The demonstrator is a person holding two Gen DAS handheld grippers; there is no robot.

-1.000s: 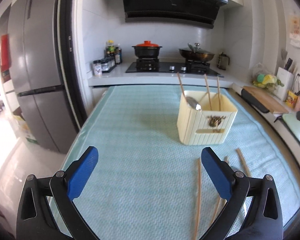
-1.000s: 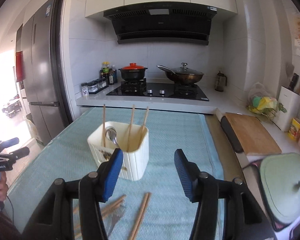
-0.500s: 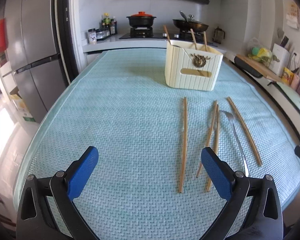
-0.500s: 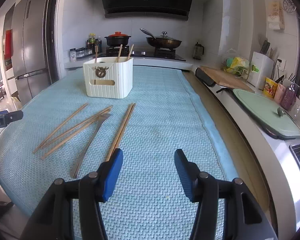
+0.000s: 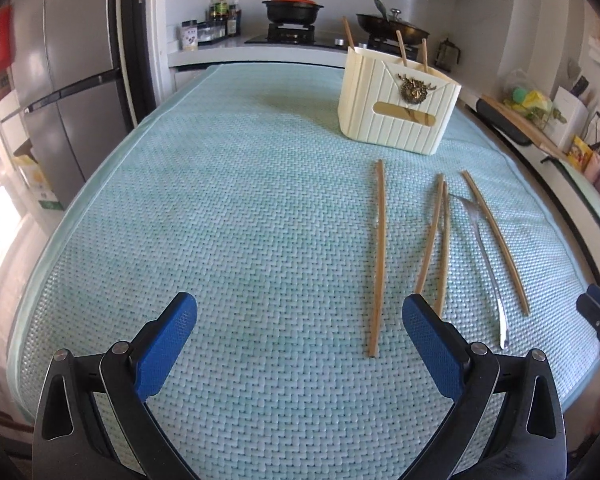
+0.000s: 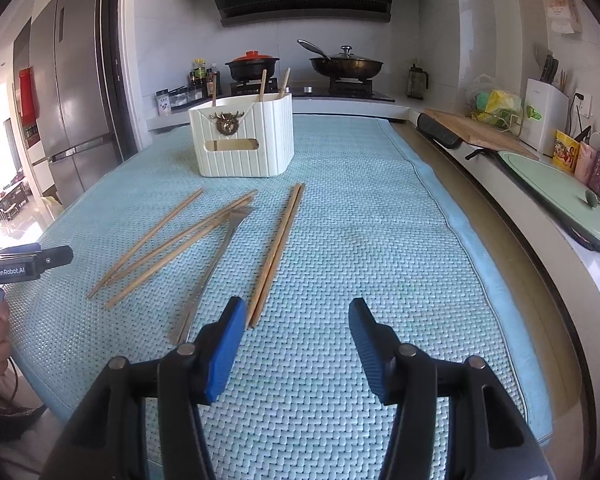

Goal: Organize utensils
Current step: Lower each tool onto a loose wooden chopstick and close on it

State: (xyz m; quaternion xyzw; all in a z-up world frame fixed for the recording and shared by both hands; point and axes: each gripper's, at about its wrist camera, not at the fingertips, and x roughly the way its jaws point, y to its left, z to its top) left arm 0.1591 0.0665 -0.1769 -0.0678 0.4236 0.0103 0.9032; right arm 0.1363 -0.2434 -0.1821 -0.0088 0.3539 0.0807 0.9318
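Observation:
A cream ribbed utensil holder (image 5: pixel 398 102) (image 6: pixel 244 136) stands on the light blue mat (image 5: pixel 220 220) (image 6: pixel 360 240) with three chopsticks sticking out of it. Several wooden chopsticks (image 5: pixel 379 256) (image 6: pixel 278 248) and a metal fork (image 5: pixel 486 264) (image 6: pixel 212 272) lie flat on the mat in front of the holder. My left gripper (image 5: pixel 298 320) hovers open over the mat's near edge, left of the loose chopsticks, nothing between its fingers. My right gripper (image 6: pixel 298 316) is open and empty too, its left finger (image 6: pixel 226 344) just beside the near ends of a chopstick pair.
A counter at the right holds a cutting board (image 6: pixel 480 136) and a green lidded pan (image 6: pixel 560 196). Behind the mat is a stove with a red-lidded pot (image 6: pixel 252 66) and a wok (image 6: pixel 346 64). A fridge (image 5: pixel 60 76) stands at the left.
Both grippers have dropped and tilted down toward the mat. The loose chopsticks and fork, cut off at the frame's edge before, now lie in full view; the holder sits farther away.

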